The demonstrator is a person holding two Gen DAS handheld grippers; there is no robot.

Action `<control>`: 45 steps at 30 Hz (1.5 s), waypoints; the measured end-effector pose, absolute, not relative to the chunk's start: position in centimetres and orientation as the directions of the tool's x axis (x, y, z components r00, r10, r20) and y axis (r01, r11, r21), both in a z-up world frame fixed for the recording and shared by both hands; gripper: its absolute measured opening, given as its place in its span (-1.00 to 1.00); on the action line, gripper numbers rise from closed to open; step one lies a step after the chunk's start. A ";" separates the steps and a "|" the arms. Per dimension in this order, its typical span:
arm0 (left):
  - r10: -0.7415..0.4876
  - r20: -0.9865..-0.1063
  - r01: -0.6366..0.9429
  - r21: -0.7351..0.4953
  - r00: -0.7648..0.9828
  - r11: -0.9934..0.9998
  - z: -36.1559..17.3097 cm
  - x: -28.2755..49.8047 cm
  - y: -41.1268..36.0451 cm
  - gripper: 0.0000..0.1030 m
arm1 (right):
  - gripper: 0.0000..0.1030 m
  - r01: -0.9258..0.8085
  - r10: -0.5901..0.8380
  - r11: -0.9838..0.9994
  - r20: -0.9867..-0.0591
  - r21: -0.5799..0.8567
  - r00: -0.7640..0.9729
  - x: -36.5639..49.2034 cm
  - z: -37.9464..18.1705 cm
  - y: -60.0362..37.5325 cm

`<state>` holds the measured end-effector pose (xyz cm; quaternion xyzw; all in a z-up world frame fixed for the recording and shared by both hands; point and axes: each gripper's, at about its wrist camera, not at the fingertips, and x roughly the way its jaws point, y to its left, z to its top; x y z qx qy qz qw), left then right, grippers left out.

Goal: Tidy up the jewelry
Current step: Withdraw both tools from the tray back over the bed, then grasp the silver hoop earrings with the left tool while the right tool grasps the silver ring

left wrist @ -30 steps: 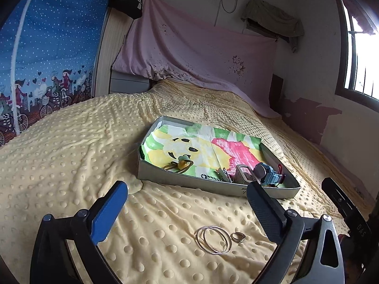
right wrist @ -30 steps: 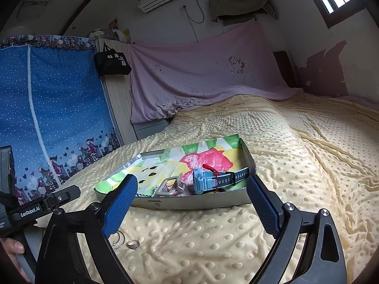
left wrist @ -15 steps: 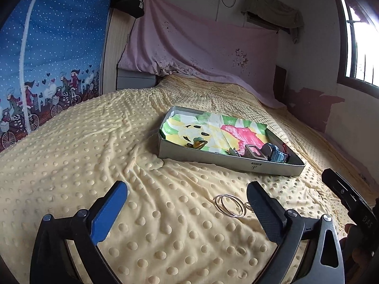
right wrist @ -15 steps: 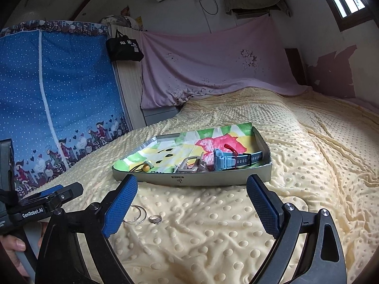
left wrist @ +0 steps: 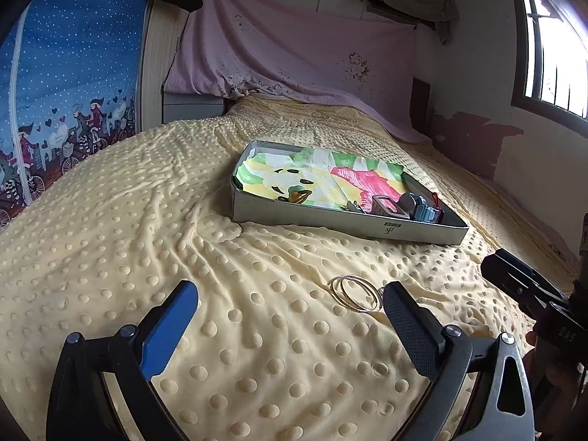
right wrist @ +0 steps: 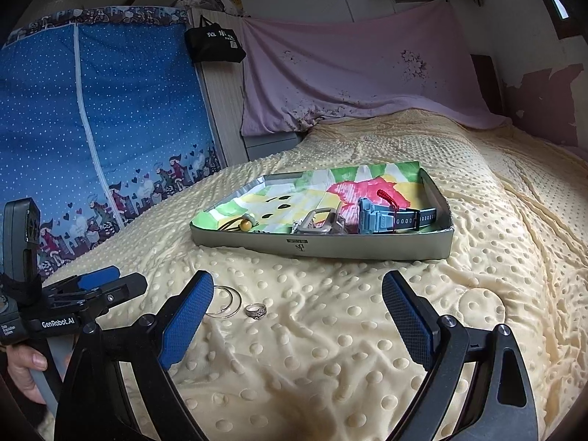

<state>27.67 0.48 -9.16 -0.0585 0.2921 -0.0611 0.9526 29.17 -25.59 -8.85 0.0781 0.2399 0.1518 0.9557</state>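
A grey tray (left wrist: 330, 220) (right wrist: 367, 248) lined with a colourful cartoon cloth sits on the yellow dotted bedspread. In it lie a blue watch (right wrist: 371, 215) (left wrist: 422, 207), a metal buckle (right wrist: 318, 222), a beaded cord (right wrist: 242, 224) and a red cord (right wrist: 389, 198). Two thin hoop bangles (left wrist: 354, 292) (right wrist: 222, 301) and a small silver ring (right wrist: 256, 310) lie on the bedspread in front of the tray. My left gripper (left wrist: 290, 325) is open and empty, the hoops just ahead of its right finger. My right gripper (right wrist: 297, 318) is open and empty, the ring ahead between its fingers.
The yellow bedspread (left wrist: 147, 239) covers the whole bed. A pink cloth (left wrist: 294, 62) hangs at the headboard, a blue curtain (right wrist: 73, 128) on the left. The other gripper shows at each view's edge: (left wrist: 533, 294), (right wrist: 73, 294).
Both grippers have drawn back from the tray and dropped lower. The hoops and ring now lie closer to the fingertips. Jaws stay open.
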 end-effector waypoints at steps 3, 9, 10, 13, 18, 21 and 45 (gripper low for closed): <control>-0.160 -0.553 0.094 -0.145 0.818 0.985 -9.3 27.9 0.3 0.90 | 0.72 -0.262 0.337 0.939 -0.445 0.223 0.830 29.6 -9.1 -25.4; -0.176 -0.563 0.115 -0.143 0.807 0.983 -9.5 28.4 0.1 0.66 | 0.42 -0.263 0.349 0.934 -0.463 0.240 0.815 30.5 -9.8 -25.5; -0.182 -0.565 0.120 -0.145 0.805 0.982 -9.6 28.5 0.1 0.61 | 0.36 -0.264 0.349 0.934 -0.465 0.240 0.814 30.6 -9.8 -25.5; -0.201 -0.569 0.138 -0.153 0.797 0.979 -9.8 28.6 0.0 0.47 | 0.24 -0.270 0.355 0.933 -0.479 0.238 0.803 31.1 -10.1 -25.3; -0.259 -0.586 0.184 -0.185 0.768 0.965 -10.2 29.3 -0.2 0.06 | 0.03 -0.289 0.373 0.927 -0.510 0.238 0.775 32.0 -10.8 -24.8; -0.295 -0.596 0.214 -0.205 0.747 0.955 -10.5 29.7 -0.5 -0.14 | -0.07 -0.304 0.384 0.923 -0.530 0.236 0.756 32.4 -11.3 -24.4; -0.421 -0.693 0.275 -0.320 0.585 0.907 -12.8 34.1 -1.4 -0.74 | -0.33 -0.423 0.452 0.881 -0.647 0.213 0.615 35.3 -13.9 -21.0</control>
